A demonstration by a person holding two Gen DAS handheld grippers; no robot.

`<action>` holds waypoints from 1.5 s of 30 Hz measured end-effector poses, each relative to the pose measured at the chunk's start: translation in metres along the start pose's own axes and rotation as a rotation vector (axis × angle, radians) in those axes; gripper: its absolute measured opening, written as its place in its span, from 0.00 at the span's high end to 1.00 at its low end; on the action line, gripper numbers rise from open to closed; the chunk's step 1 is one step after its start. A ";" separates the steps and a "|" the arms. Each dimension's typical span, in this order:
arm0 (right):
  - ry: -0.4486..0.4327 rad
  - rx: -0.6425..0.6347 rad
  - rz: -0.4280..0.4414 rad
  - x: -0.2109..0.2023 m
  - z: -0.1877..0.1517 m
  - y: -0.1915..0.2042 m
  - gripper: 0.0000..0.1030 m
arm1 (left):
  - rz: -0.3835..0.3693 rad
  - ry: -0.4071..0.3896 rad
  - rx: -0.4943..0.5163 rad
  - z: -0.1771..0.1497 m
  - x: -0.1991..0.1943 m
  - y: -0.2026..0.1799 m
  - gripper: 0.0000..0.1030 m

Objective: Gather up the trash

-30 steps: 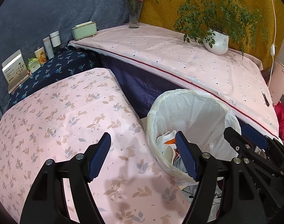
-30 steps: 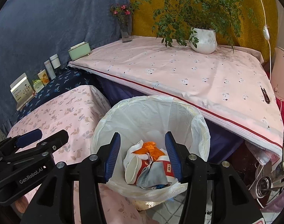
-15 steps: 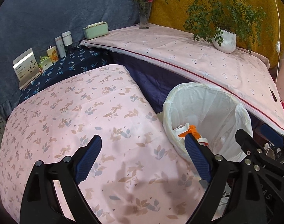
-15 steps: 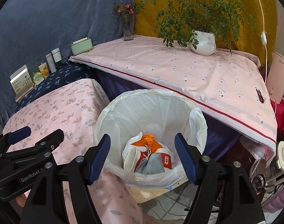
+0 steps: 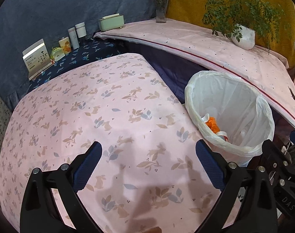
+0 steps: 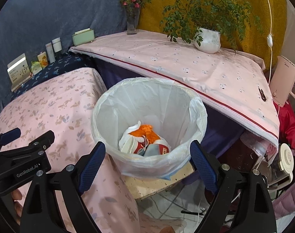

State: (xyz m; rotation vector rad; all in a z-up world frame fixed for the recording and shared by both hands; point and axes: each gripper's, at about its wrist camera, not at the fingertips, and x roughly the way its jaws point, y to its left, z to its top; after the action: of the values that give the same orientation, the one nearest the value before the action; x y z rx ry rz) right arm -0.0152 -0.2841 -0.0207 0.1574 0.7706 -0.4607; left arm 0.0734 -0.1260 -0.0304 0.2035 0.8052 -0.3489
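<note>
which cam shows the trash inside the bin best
The right wrist view: it looks down into the lined bin, showing the trash as orange, white and red pieces. In the left wrist view the bin's rim hides most of it; only an orange scrap and a little more show.

left gripper [image 5: 148,164] and right gripper [image 6: 147,164] both angled down, jaws opening wide, nothing between the pads.

Pink tablecloth [image 6: 186,66] — potted plant [image 6: 207,40], flower vase [image 6: 132,24].
</note>
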 end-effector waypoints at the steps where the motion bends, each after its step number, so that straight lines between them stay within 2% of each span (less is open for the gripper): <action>1: 0.003 -0.007 -0.005 0.000 -0.003 0.001 0.11 | 0.003 0.000 -0.004 -0.003 0.001 0.001 0.08; 2: 0.006 -0.013 -0.012 0.000 -0.005 0.002 0.06 | 0.004 -0.001 -0.005 -0.004 0.001 0.001 0.08; 20: 0.052 0.001 -0.012 0.015 -0.031 0.001 0.07 | 0.026 0.027 0.005 -0.033 0.020 -0.004 0.07; 36: 0.055 0.011 -0.011 0.020 -0.038 -0.002 0.07 | 0.035 0.012 -0.012 -0.036 0.025 -0.003 0.07; 45: 0.046 0.007 -0.016 0.018 -0.038 0.000 0.07 | 0.026 -0.005 -0.013 -0.033 0.015 -0.007 0.07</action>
State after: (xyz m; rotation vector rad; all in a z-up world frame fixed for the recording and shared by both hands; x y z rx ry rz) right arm -0.0279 -0.2794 -0.0604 0.1684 0.8156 -0.4766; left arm 0.0587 -0.1255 -0.0643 0.2007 0.7995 -0.3196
